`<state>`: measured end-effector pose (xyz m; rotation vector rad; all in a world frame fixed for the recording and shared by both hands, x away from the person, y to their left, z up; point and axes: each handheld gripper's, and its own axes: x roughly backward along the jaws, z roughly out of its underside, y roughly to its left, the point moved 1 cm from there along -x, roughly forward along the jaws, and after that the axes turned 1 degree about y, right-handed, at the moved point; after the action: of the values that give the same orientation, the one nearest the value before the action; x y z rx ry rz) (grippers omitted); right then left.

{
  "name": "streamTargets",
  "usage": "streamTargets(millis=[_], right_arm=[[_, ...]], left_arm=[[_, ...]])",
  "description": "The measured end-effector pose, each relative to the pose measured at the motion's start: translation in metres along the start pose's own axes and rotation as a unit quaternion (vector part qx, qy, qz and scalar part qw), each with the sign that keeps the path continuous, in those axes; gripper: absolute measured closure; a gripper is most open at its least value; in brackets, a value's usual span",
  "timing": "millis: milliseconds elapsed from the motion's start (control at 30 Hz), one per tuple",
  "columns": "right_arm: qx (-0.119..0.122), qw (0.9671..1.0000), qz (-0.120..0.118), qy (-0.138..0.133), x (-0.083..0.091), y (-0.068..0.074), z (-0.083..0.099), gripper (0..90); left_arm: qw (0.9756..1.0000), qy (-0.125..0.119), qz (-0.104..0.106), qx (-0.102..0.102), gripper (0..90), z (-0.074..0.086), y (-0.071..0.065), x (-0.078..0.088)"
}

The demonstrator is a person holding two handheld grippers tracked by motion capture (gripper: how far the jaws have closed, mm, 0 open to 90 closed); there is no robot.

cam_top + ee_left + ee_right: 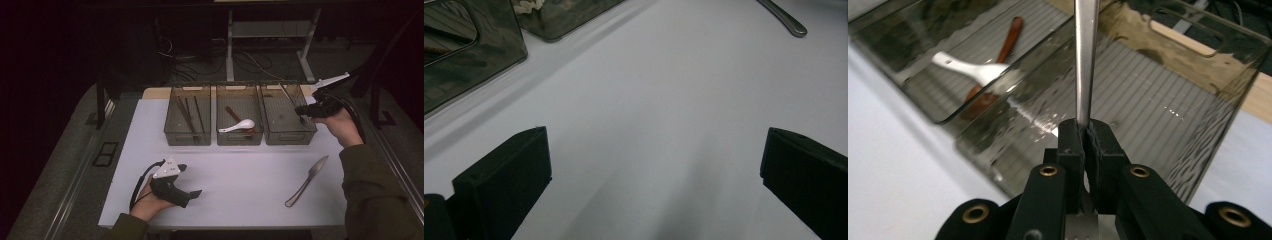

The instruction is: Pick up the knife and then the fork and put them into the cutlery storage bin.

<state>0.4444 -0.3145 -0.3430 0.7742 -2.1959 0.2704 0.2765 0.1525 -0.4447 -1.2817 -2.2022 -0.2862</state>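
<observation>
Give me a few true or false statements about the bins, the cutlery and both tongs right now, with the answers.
1. The right tongs grip a metal utensil over the right bin. True.
2. The left tongs hold the knife. False: they are open, holding nothing; the knife lies on the table.
3. The white spoon lies in the middle bin. True.
4. The left bin is empty. False: long dark sticks lie in it.
</observation>
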Motion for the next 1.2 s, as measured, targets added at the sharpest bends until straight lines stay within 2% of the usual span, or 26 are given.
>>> streamTargets(millis=[133, 300, 533, 767, 900, 1000, 1033, 1200], right_arm=[[-0.017, 0.9998, 0.010, -0.006, -0.008, -0.011, -0.005, 84.7], [-0.022, 0.9994, 0.026, -0.005, -0.018, -0.020, -0.010, 84.7], [-0.033, 0.9992, 0.024, 0.005, -0.037, -0.027, -0.007, 84.7], [-0.020, 0.9987, 0.019, 0.044, -0.056, -0.021, -0.002, 84.7], [-0.012, 0.9968, 0.021, 0.077, -0.064, -0.019, 0.003, 84.6], [-0.007, 0.9952, 0.013, 0.097, -0.067, -0.018, 0.005, 83.2], [-0.007, 0.9951, 0.015, 0.098, -0.067, -0.017, 0.006, 82.0], [-0.020, 0.9980, 0.012, 0.059, -0.054, -0.019, 0.005, 66.5]], left_arm=[[1.0000, -0.001, 0.001, 0.000, 0.0, 0.000, 0.000, 0.000], [1.0000, -0.001, 0.002, 0.001, 0.0, 0.000, 0.000, 0.000], [1.0000, -0.001, 0.003, -0.001, 0.0, 0.000, 0.000, 0.001], [1.0000, -0.001, 0.004, 0.000, 0.0, 0.000, 0.000, 0.001], [1.0000, -0.001, 0.005, -0.001, 0.0, 0.000, 0.000, 0.001], [1.0000, -0.001, 0.005, -0.002, 0.0, 0.000, 0.000, 0.000], [1.0000, -0.001, 0.005, -0.002, 0.0, 0.000, 0.000, 0.000], [1.0000, 0.001, 0.006, -0.004, 0.0, 0.000, 0.000, 0.000]])
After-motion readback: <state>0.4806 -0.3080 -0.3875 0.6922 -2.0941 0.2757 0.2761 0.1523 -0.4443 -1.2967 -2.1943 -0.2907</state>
